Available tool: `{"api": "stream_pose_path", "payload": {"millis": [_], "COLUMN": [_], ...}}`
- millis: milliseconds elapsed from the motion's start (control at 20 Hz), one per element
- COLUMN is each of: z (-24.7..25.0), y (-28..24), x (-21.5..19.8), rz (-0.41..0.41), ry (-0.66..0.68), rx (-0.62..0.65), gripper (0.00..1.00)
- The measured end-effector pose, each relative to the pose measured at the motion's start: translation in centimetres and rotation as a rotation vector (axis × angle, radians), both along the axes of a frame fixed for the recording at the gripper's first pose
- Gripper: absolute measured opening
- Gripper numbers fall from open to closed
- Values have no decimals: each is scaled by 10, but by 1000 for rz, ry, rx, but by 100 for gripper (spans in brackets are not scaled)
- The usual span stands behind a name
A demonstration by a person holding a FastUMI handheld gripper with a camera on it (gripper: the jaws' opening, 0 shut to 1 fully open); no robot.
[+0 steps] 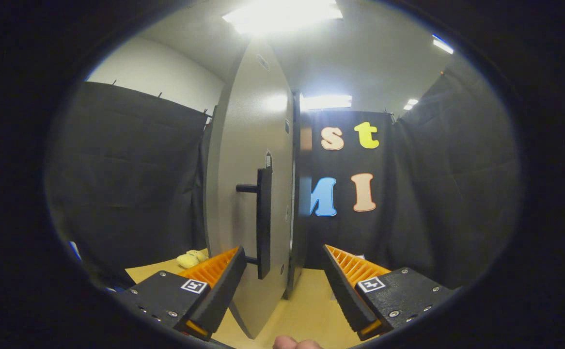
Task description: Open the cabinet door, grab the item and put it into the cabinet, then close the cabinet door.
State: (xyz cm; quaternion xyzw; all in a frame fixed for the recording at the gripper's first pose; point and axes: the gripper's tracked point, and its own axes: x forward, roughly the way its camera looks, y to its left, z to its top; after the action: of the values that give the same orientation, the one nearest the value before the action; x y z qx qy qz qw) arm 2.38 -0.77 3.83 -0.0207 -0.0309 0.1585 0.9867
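A grey cabinet door (246,160) stands swung out, nearly edge-on, straight ahead of my gripper (282,271). Its black vertical bar handle (263,220) sits just beyond and above the gap between my fingers, nearer the left finger (224,286). My gripper is open and nothing is between its fingers. A small yellow soft item (191,258) lies on the wooden tabletop (306,310) to the left of the door, behind the left finger. The cabinet body's dark edge (296,194) shows just right of the door.
Black booth cloth hangs on the left (127,174), back and right. Bare tabletop lies between the fingers and to the right of the door. A fingertip of the person's hand (294,343) shows at the near edge. Something blue (74,249) peeks out at far left.
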Motion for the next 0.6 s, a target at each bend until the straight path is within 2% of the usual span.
{"api": "stream_pose_path", "payload": {"millis": [150,300,600], "z": [2,5,-1], "y": [-3,13,70], "x": [-17,-38,-73], "rz": [12,82,296], "ry": [13,-3,-6], "rx": [33,34,28], "gripper": [96,95,95]}}
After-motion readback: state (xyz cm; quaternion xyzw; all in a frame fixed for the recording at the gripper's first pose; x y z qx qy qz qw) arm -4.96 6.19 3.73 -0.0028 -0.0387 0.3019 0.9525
